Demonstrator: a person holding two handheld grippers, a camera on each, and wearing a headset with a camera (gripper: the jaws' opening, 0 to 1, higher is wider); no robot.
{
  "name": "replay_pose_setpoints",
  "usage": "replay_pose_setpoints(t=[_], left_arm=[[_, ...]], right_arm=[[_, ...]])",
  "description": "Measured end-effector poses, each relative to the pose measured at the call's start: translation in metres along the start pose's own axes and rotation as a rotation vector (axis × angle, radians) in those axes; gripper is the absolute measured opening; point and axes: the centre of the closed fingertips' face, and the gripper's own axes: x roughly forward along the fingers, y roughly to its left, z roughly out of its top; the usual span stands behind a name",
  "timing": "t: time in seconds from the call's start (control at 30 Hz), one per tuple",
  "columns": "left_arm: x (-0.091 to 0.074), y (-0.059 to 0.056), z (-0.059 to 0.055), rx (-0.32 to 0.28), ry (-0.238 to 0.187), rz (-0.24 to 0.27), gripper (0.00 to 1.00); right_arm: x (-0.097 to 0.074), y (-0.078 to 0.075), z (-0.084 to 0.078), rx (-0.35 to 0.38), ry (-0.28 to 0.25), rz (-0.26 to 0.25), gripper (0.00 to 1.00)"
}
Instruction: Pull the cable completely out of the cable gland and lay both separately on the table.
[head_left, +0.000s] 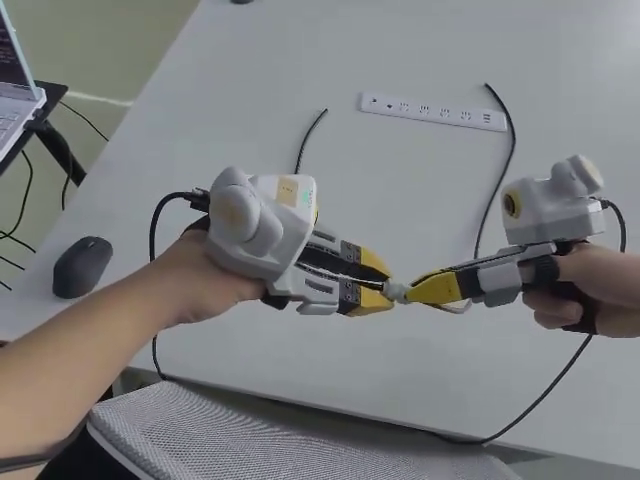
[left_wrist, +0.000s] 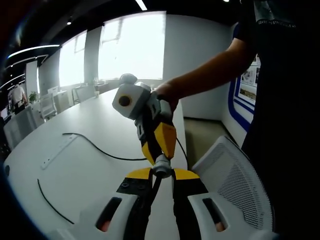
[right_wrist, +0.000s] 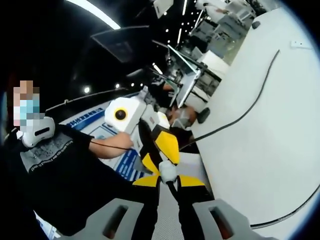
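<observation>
Jaws of left gripper (head_left: 379, 296) were clenched on cable (left_wrist: 154, 187), those of right gripper (head_left: 420, 289) on gland (head_left: 397, 291); a straight, steady pull was judged best.

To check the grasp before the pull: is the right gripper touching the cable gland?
Touching. The left gripper view shows the right gripper shut on the cable gland, no gap between them; the left gripper holds the cable.

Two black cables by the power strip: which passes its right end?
The longer cable, curving past the right end of the power strip. The shorter cable lies left of the strip, apart from it.
</observation>
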Motion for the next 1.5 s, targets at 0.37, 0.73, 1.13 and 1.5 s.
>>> replay_pose_setpoints(t=[0.37,0.73,1.13,1.5], left_arm=[[0.002,0.000,-0.004,-0.095,-0.020,-0.011,0.15],[0.004,-0.006,-0.001,-0.178,-0.035,-0.039,0.15],[0.005,-0.002,-0.005,-0.240,-0.037,-0.037,0.15],[0.005,-0.004,-0.006,-0.236,-0.037,-0.036,0.15]], right_arm=[[-0.001,0.002,-0.004,-0.203,0.008,-0.123,0.08],[-0.002,0.003,-0.006,-0.556,0.077,-0.311,0.07],[0.001,-0.005,-0.007,-0.846,0.139,-0.481,0.07],[0.001,-0.006,-0.006,-0.818,0.132,-0.483,0.08]])
